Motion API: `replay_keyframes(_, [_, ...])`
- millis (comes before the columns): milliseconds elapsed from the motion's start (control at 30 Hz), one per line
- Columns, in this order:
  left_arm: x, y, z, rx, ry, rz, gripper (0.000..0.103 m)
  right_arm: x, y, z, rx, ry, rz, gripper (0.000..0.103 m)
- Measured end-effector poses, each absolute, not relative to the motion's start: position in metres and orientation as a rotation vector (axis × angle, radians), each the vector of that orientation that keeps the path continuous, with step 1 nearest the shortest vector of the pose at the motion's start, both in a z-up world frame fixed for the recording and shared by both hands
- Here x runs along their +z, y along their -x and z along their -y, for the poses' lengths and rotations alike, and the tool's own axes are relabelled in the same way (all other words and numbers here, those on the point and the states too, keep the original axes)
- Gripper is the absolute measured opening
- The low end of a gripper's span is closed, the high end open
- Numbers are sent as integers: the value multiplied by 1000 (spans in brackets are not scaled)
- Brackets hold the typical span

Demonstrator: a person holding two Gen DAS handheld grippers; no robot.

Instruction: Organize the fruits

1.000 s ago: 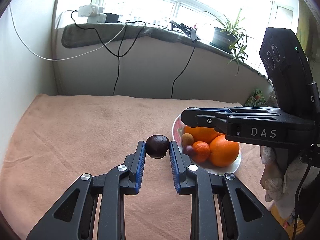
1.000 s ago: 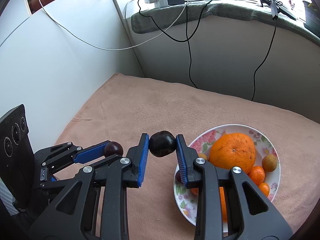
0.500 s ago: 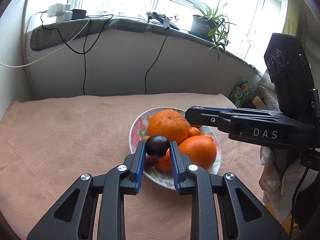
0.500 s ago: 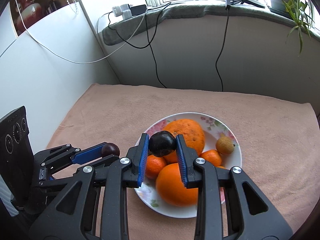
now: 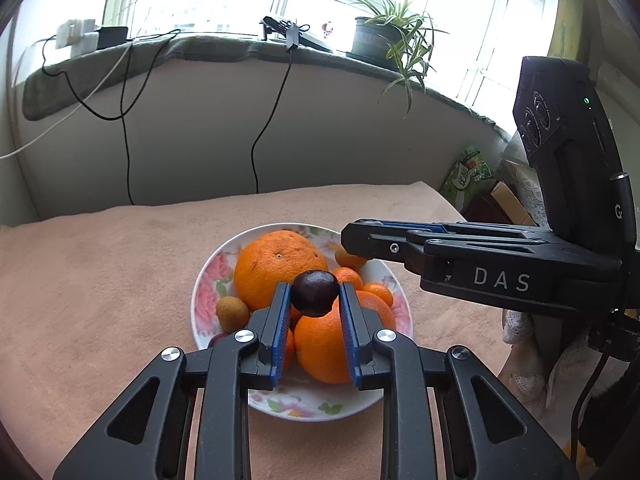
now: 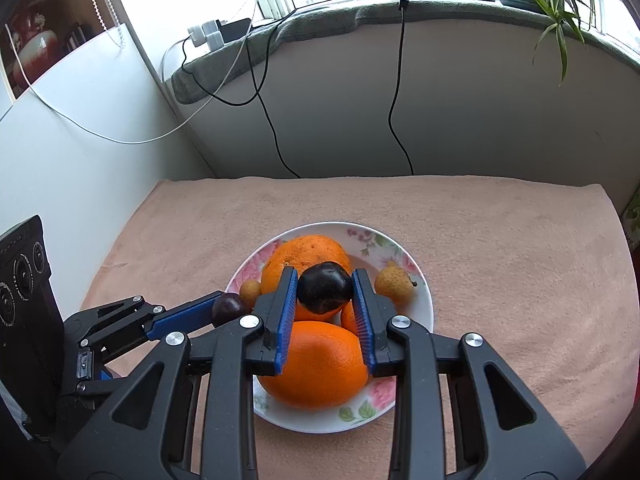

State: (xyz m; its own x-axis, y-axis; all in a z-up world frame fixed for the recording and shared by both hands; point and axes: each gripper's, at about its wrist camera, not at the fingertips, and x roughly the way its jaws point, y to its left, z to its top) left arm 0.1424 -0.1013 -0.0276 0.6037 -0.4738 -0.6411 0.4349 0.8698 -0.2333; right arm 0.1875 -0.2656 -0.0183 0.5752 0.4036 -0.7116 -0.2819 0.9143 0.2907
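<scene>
A flowered white plate [image 5: 206, 280] [image 6: 420, 284] sits on the peach cloth, holding two large oranges [image 5: 276, 264] [image 6: 316, 364], small tangerines and small brownish fruits [image 6: 394, 282]. My left gripper [image 5: 314, 294] is shut on a dark plum [image 5: 314, 292] and hovers over the plate's near side. My right gripper [image 6: 325, 292] is shut on a second dark plum [image 6: 325, 291], also above the plate. In the left wrist view the right gripper [image 5: 352, 240] reaches in from the right; in the right wrist view the left gripper [image 6: 228, 308] comes in from the left with its plum [image 6: 226, 309].
The peach cloth [image 6: 500, 264] covers the table up to a grey wall. Black and white cables [image 5: 128, 152] hang from the sill. A potted plant [image 5: 380, 36] stands on the sill. Bags and boxes [image 5: 468, 172] lie beyond the table's right edge.
Both grippers have swung sideways with their plums, from beside the plate to over it. The plate now sits centred under each pair of fingers.
</scene>
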Motion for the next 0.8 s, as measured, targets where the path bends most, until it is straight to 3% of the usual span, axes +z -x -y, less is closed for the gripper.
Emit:
replay_keyframes(133, [-27, -144, 110, -542, 32, -751, 25, -20, -189, 266, 411, -150, -874, 29])
replay_keyframes(200, [-26, -142, 112, -542, 22, -742, 50, -19, -188, 265, 414, -147, -869, 31])
replay_keyframes(233, [-25, -141, 111, -538, 21, -737, 55, -19, -187, 266, 412, -145, -866, 37])
replay_keyframes(300, [-23, -139, 110, -534, 21, -729, 56, -16, -184, 267, 405, -146, -840, 68])
replay_keyframes(567, [-23, -131, 101, -513, 21, -731, 61, -9, -174, 269, 406, -156, -815, 69])
replay_keyframes(667, [-22, -126, 97, -504, 30, -735, 61, -7, -168, 269, 401, -154, -802, 76])
replay_keyframes(800, [-20, -119, 92, -489, 39, -733, 68, -3, -158, 268, 398, -143, -780, 77])
